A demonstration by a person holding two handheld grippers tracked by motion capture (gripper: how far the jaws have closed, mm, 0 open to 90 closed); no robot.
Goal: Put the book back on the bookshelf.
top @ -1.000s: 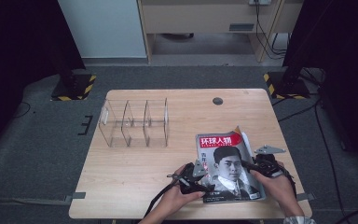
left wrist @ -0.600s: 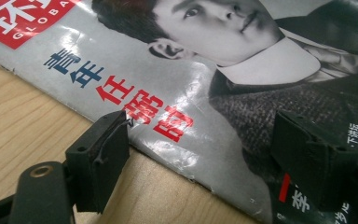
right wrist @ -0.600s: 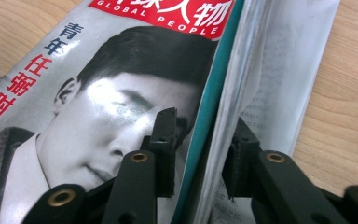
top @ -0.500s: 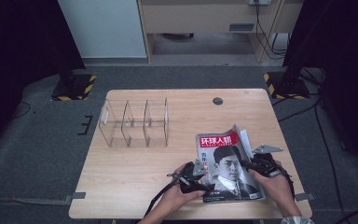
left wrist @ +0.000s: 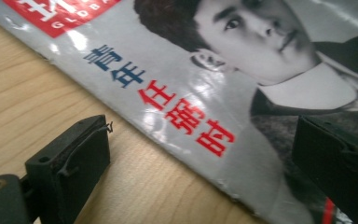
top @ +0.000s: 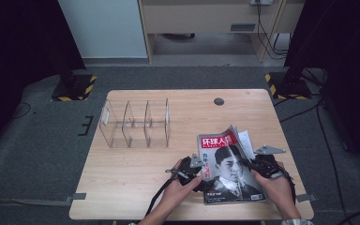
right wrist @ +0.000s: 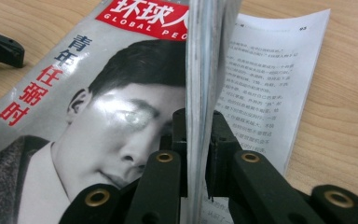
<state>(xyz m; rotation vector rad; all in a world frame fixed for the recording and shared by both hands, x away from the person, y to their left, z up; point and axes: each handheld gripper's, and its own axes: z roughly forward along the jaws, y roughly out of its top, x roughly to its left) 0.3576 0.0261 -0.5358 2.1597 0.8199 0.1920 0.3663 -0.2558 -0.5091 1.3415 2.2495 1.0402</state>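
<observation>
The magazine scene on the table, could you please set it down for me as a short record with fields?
surface: wooden table
magazine: magazine lying cover up at the near right, its right-hand pages lifted
right tongs: right tongs shut on the raised sheaf of pages at the magazine's right edge
left tongs: left tongs open, jaws set either side of the magazine's left edge, one over bare wood and one over the cover
other item: clear divided organizer standing apart at the far left

Magazine (top: 227,168): portrait cover, red masthead. Lies near the table's (top: 136,178) front right corner, right-edge pages lifted.
</observation>
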